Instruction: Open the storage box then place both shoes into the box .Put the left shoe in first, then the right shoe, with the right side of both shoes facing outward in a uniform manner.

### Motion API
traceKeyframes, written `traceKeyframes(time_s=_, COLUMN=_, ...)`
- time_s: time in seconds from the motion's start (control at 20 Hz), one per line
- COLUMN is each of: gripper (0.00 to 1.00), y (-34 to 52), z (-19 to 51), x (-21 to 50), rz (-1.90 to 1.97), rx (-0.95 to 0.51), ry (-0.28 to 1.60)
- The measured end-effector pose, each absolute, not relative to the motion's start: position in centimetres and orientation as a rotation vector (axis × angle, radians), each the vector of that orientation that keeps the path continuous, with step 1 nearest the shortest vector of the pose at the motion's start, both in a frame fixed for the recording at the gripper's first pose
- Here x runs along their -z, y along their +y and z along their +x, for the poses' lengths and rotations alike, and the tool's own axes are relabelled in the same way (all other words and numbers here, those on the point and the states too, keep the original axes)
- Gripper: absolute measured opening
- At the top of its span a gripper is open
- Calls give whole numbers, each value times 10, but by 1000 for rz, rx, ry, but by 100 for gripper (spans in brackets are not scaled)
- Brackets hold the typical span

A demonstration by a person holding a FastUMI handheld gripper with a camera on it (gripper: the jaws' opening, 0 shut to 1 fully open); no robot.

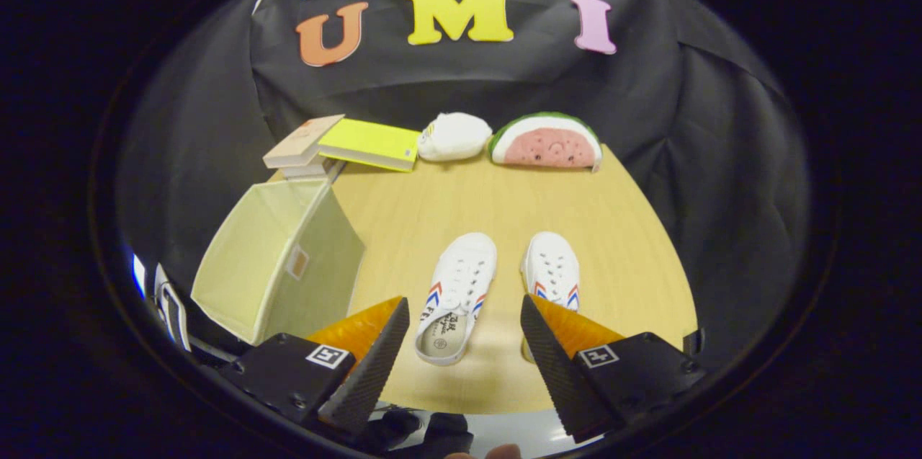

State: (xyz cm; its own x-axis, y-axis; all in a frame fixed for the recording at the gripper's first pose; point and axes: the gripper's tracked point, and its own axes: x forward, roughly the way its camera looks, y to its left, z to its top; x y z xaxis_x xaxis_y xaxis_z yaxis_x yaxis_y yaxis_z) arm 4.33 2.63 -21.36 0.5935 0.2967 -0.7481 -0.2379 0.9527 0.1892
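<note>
- Wooden table (504, 199), light grain, black cloth wall behind it.
- Yellow book (371, 143) at the far edge, leaning on a tan book (302, 140) atop a small stack.
- White plush toy (454, 136) just beside it.
- Watermelon-slice plush (546, 142) next along, near the white one.

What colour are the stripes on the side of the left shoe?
Red and blue stripes on the white left shoe, clearest in the gripper view, between the open tongs.

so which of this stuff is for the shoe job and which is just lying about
For the job: box, open; left shoe; right shoe; tool, open, holding nothing.

Lying about: books, white plush, watermelon plush.
</note>
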Motion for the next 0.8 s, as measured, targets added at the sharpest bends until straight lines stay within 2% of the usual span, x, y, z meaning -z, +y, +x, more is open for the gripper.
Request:
traceKeyframes(time_s=0.25, gripper=100, y=38, z=70, x=278, rz=138, rx=-323, ry=1091)
traceKeyframes(time_s=0.35, gripper=97, y=37, z=77, x=297, rz=157, rx=-312, ry=1165)
traceKeyframes(time_s=0.55, gripper=93, y=37, z=92, x=319, rz=162, rx=-317, ry=1244)
traceKeyframes(time_s=0.8, gripper=71, y=44, z=99, x=332, rz=170, rx=-358, ry=1310)
